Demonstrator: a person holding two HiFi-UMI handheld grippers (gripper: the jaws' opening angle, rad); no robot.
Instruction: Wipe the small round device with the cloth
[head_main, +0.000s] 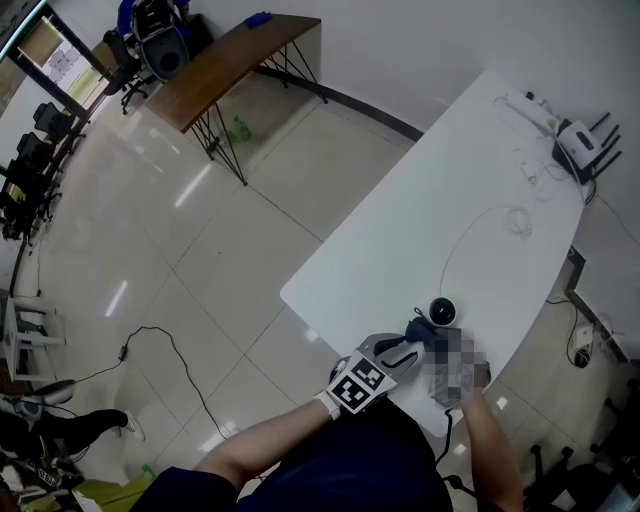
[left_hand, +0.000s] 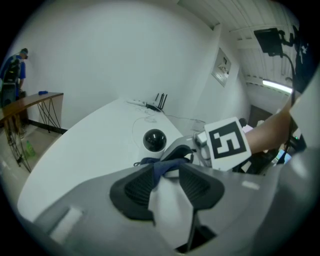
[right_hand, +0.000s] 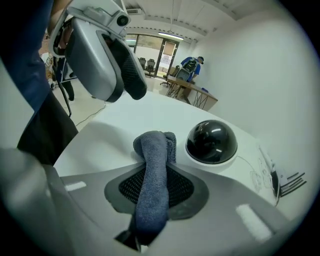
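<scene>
The small round device (right_hand: 211, 142) sits near the near edge of the white table (head_main: 400, 230). The cloth (right_hand: 152, 200) is bunched just beside it, clamped between the right gripper's (right_hand: 156, 172) jaws. The left gripper (left_hand: 167, 172) hovers close by with its jaws apart and empty, and bare tabletop stretches beyond toward the router (head_main: 575, 140).

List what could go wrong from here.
1. Nothing steadies the device: the left gripper hangs open off it, so a push from the cloth may slide it.
2. Its thin cable could get tugged.
3. The cloth roll in the right gripper is narrow; its jaws might scrape the device.
</scene>
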